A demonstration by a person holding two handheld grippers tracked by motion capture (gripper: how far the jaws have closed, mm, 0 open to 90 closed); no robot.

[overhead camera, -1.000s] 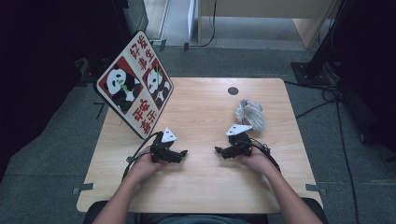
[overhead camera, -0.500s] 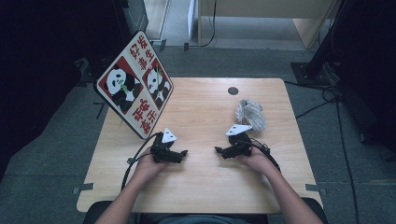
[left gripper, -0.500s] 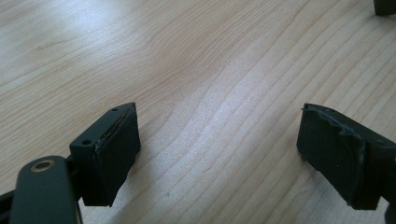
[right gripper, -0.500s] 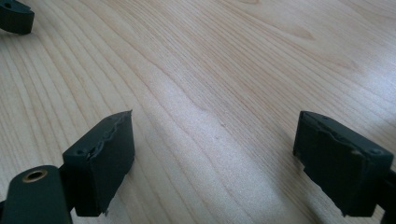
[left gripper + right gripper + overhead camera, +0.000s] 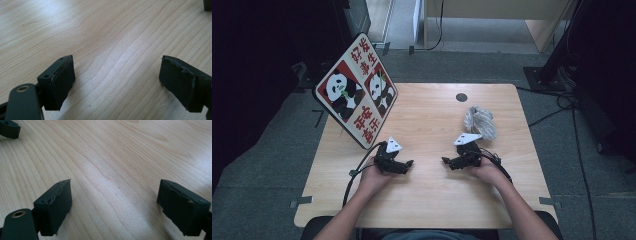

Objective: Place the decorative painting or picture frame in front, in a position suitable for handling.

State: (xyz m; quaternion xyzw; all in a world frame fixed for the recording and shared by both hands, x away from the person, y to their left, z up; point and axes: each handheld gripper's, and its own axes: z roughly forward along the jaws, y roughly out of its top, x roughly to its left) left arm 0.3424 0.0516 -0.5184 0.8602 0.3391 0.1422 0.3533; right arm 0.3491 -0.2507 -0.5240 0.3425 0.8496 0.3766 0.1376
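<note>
Both my jaws spread wide, pinching nothing, resting low on tabletop [image 5: 427, 120]. Left gripper [image 5: 408, 164] and right gripper [image 5: 446, 161] face each other near front edge. Grey crumpled cloth [image 5: 479, 121] lies just beyond right gripper, apart from it. Panda sign [image 5: 356, 95] leans at left edge. Judgement: turn right gripper toward cloth, keep jaws wide, come in low, pinch raised fold, not flat weave.

Each black gripper, left [image 5: 408, 164] and right [image 5: 446, 161], carries a grey three-cornered plate, a trailing black cable and worn rubber pads [image 5: 62, 85].
</note>
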